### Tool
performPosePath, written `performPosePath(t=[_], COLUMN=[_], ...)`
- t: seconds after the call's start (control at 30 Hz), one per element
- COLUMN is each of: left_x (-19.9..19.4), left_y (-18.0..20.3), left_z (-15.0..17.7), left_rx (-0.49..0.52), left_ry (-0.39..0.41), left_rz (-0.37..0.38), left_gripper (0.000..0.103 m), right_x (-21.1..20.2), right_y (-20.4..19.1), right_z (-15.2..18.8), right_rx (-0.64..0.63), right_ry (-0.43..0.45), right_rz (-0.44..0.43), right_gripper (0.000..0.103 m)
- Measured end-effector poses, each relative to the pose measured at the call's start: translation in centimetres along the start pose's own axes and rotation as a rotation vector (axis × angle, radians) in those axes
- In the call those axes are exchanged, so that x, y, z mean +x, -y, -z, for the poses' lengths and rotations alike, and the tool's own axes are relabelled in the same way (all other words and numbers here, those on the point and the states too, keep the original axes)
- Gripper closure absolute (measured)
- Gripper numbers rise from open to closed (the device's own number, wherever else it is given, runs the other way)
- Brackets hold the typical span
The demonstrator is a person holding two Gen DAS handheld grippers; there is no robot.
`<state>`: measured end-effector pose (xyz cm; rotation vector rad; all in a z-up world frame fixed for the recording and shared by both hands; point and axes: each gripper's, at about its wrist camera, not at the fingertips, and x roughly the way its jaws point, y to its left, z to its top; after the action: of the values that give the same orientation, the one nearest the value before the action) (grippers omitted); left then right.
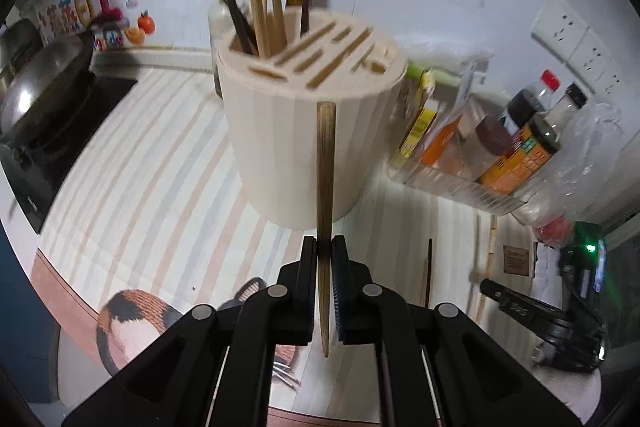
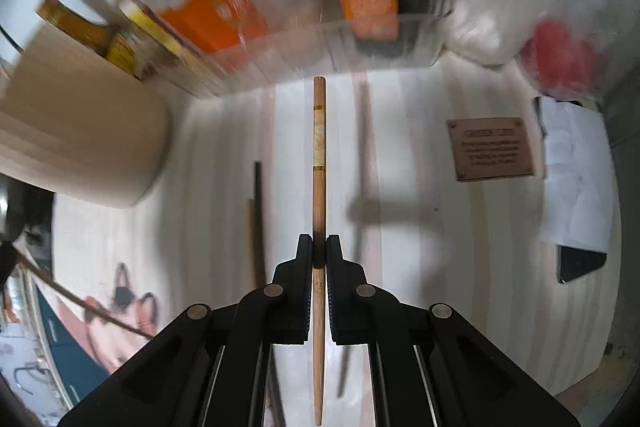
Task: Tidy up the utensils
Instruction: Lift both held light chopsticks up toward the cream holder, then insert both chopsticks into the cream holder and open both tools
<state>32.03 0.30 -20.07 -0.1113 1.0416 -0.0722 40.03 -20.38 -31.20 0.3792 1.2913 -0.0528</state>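
Chopsticks: left tongs clench a dark one, right tongs a banded one, both lengthwise, blunt ends forward.

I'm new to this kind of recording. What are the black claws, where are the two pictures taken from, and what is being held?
The claws are two hand-held grippers, each with a fisheye camera looking along its fingers. In the left wrist view, the left gripper is shut on a dark-stained chopstick before a wooden utensil holder that already has chopsticks in it. In the right wrist view, the right gripper is shut on a banded bamboo chopstick. More chopsticks lie on the striped tablecloth.
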Motion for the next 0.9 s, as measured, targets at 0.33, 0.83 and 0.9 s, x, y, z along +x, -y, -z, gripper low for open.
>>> performPosePath(t=[0.33, 0.83, 0.9], left_x=[-7.2, -12.7, -12.2], left_y=[-0.3, -1.9, -2.5], left_z=[-3.1, -14.4, -15.5], left_rx=[-0.017, -0.097, -0.115], left_ry=[0.179, 0.419, 0.423], left_rz=[0.045, -0.049, -0.063], left_gripper=[0.098, 0.098, 0.099], right_x=[-11.3, -18.7, -18.1], right_y=[-3.2, -19.2, -20.8], right_z=[-2.1, -12.6, -13.9], right_rx=[-0.010, -0.202, -0.222], right_ry=[0.279, 0.533, 0.536], right_rz=[-0.197, -0.442, -0.459], right_gripper=[0.096, 0.097, 0.097])
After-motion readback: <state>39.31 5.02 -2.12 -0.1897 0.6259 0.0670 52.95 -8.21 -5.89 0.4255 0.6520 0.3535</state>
